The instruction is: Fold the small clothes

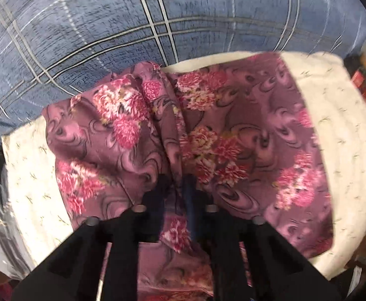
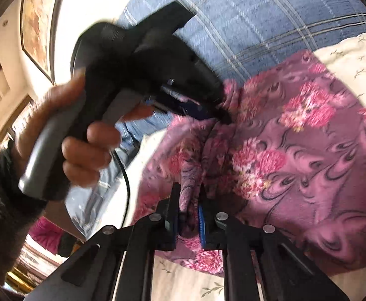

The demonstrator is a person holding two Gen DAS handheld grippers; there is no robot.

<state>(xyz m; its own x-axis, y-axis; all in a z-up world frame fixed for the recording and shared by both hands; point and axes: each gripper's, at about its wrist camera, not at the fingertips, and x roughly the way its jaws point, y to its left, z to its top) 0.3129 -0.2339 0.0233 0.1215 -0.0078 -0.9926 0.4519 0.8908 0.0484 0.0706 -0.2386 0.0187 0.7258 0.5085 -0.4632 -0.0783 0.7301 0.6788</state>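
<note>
Across the far side spreads a blue plaid bedcover (image 1: 157, 25), and nearer on it lies a cream sheet (image 1: 333, 125). On the sheet sits the pink floral garment (image 1: 245, 138), bunched into a ridge down its middle. Left gripper (image 1: 176, 185) pinches a fold at its near edge; right gripper (image 2: 189, 215) clamps another gathered fold between its blue pads (image 2: 201, 222).

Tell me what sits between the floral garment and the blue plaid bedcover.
A cream cloth with small sprig prints lies under the floral garment, on the blue plaid bedcover. Its border shows around the garment in the left wrist view.
</note>
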